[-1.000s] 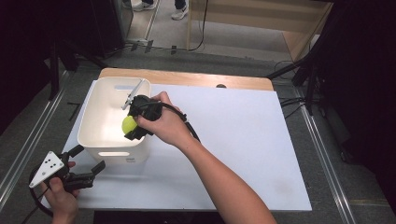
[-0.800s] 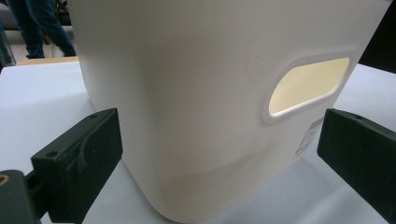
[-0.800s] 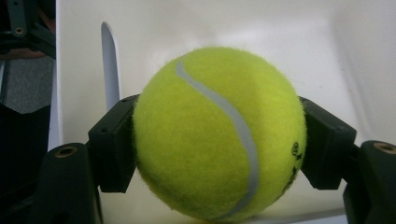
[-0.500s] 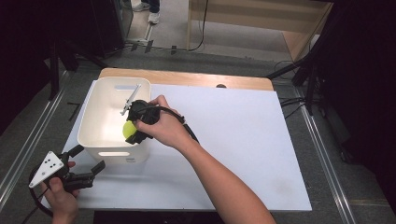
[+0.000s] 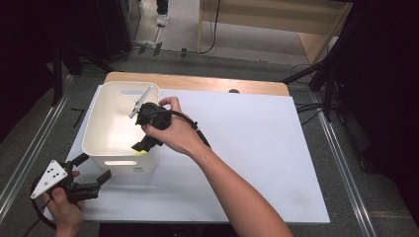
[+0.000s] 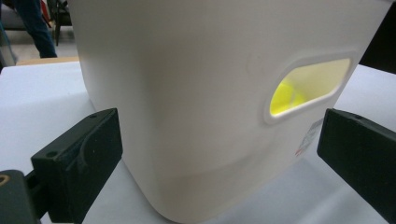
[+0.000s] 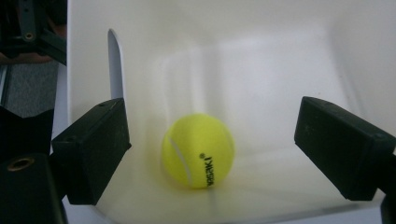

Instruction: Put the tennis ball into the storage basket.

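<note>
Yellow ball [image 7: 198,150] below parted right gripper [image 7: 212,154] fingers

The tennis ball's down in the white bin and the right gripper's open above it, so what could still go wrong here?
Pulling out, the right gripper, whose jaws have just been opening, could catch the white bin rim and shift it. The tennis ball may roll toward the handle slot. The open left gripper sits close to the bin wall and might nudge it.
</note>
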`<state>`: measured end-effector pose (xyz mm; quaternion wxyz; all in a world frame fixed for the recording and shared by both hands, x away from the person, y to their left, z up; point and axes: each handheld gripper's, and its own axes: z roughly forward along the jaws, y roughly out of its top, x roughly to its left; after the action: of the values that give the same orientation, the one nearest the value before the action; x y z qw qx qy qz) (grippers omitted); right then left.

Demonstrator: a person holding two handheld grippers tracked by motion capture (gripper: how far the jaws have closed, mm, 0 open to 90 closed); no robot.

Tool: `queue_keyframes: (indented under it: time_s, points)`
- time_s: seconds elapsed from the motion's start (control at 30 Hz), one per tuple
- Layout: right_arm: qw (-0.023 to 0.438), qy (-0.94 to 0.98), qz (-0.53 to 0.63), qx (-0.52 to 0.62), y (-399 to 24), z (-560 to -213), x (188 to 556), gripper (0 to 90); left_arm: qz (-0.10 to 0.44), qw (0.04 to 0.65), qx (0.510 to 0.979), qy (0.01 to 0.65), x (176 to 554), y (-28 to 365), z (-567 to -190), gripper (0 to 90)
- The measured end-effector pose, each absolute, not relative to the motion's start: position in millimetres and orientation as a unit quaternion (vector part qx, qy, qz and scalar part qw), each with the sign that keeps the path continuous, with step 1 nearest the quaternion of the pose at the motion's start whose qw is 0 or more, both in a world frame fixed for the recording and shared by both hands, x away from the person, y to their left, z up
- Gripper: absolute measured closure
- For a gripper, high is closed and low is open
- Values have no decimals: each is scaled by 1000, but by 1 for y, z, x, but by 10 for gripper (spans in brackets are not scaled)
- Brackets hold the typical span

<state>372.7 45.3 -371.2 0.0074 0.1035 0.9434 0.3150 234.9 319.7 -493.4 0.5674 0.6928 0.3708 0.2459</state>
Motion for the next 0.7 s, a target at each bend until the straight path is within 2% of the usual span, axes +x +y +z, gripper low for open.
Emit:
queue_keyframes:
  time_s: [0.13, 0.2, 0.7]
  points:
    - [13, 938, 327, 114, 37, -366, 372, 53, 246, 567, 693, 371, 235, 320, -493, 2]
    - [17, 937, 328, 115, 34, -363, 372, 1, 246, 567, 693, 371, 235, 320, -493, 2]
    - [36, 925, 355, 132, 2, -355, 368, 0, 246, 567, 693, 372, 235, 319, -494, 2]
